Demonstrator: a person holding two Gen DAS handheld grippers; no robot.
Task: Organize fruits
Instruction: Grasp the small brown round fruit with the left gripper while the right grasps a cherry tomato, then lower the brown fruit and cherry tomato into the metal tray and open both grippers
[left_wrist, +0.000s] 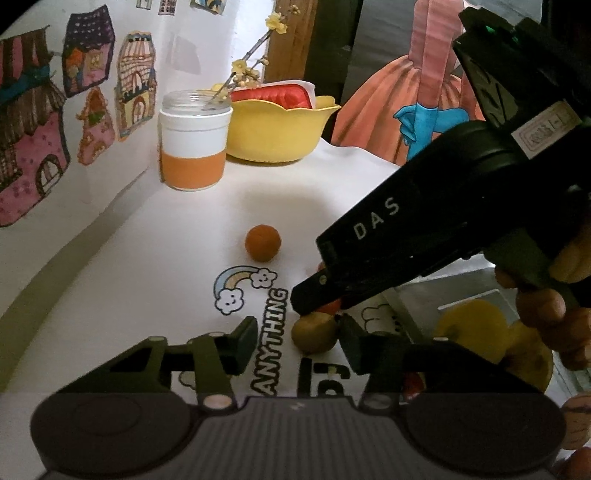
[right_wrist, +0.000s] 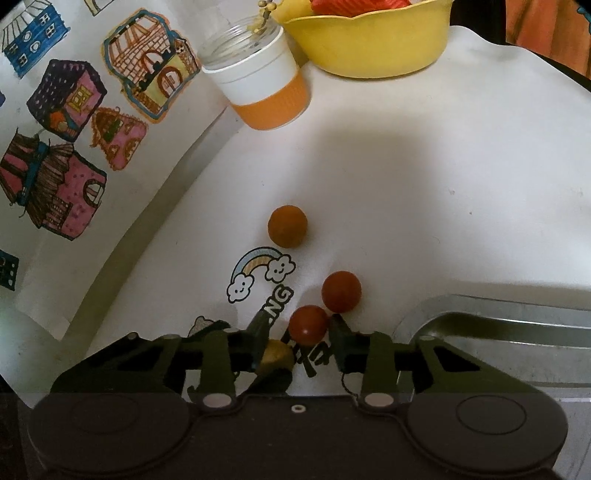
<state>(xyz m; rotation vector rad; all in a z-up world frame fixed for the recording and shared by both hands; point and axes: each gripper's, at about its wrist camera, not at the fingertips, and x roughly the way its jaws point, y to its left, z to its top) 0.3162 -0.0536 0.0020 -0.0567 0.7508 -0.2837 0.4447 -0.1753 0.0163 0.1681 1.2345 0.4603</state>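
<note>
- Red and round, the near cherry tomato (right_wrist: 308, 325) sits between the spread fingers of the right gripper (right_wrist: 295, 341), with some gap at the left finger; at the right finger I cannot tell touch from near — so the jaws stand wide around it, not yet closed on it. That framing suggests this fruit is the one being lined up for pickup.
- A second red tomato (right_wrist: 341, 291) lies just beyond and to the right, close beside the first; closing carelessly could nudge it and send it rolling.
- A yellowish-brown fruit (right_wrist: 275, 356) rests low by the right gripper's left finger, partly hidden, so contact there cannot be judged. In the left wrist view it lies on the cloth directly under the right tool's tip.
- An orange-brown ball fruit (right_wrist: 287, 226) stands apart, farther up the white tablecloth (right_wrist: 424, 177), past the rainbow print — probably left for a later pick.
- The left gripper (left_wrist: 299, 341) hovers low over the cloth with its jaws wide and nothing between them, apparently waiting its turn.
- A metal tray (right_wrist: 498, 325) lies at the right; in the left view yellow fruit (left_wrist: 472, 325) already rests on it, so it is likely the collecting place.
- A yellow bowl (right_wrist: 369, 48) and a jar (right_wrist: 255, 70) sit at the back, out of the work.
</note>
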